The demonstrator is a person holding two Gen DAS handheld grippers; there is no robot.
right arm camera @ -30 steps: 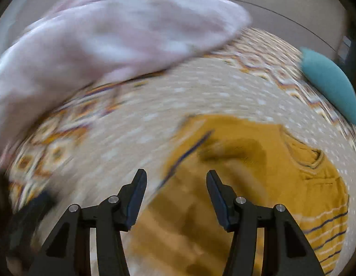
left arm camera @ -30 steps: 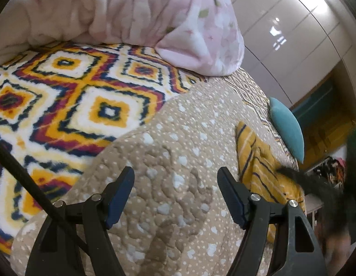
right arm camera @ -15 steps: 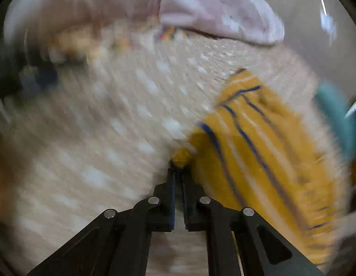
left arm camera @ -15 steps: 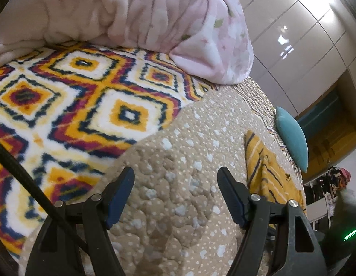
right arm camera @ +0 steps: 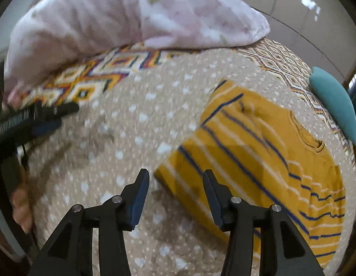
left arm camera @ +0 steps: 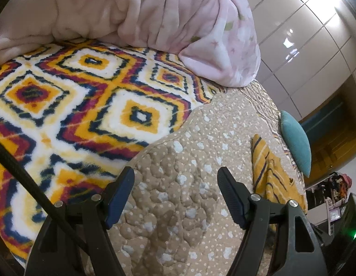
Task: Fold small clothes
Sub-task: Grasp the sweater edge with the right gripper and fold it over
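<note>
Here, mustard-yellow striped knit shirt [right arm camera: 258,151]: soft, light, floppy; pinch near corner hem. Right gripper [right arm camera: 175,195] jaws just reopened, empty; left gripper [left arm camera: 175,197] apart.

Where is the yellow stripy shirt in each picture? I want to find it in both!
Left wrist view: the yellow stripy shirt is at the right, a narrow strip lying on the dotted beige quilt, just below the teal cushion.
Right wrist view: the shirt is big and fills the right half, spread flat on the quilt.
Shared landmark: the teal cushion sits beyond the shirt in both.
</note>
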